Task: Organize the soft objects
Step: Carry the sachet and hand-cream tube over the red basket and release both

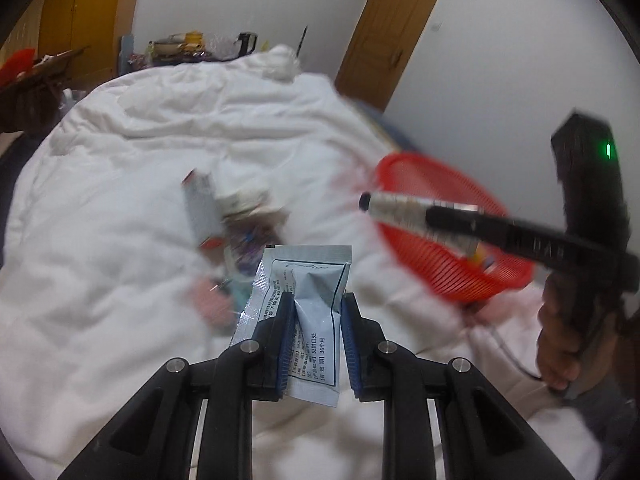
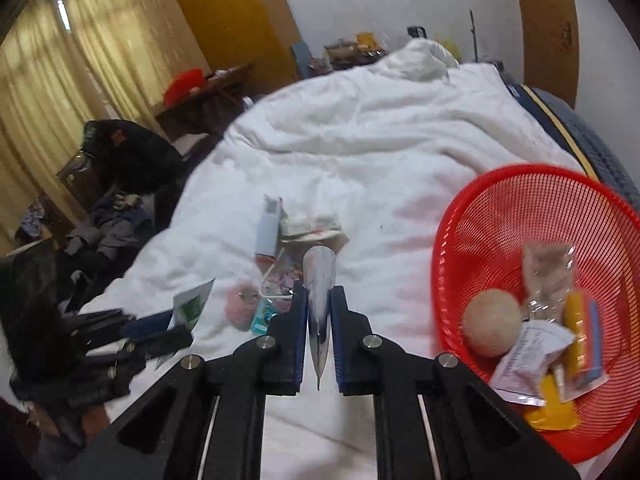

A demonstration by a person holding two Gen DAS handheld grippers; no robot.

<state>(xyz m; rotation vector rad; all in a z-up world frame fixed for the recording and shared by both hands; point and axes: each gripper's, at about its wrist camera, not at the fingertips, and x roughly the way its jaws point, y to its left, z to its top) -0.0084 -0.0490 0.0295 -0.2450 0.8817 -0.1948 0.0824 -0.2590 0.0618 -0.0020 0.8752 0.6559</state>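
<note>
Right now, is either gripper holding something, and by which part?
Both. The left gripper pinches a pale blue sachet across its lower middle. The right gripper clamps a silver packet, seen edge-on, around its middle.

Glossy foil sachet (image 1: 316,304); seemingly plastic mesh basket (image 2: 472,216)

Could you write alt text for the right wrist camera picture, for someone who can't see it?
A handheld gripper pinches a shiny silver packet edge-on above a white quilt. To its right, a red mesh basket holds a beige ball and several packets; more small items lie scattered ahead.
</note>
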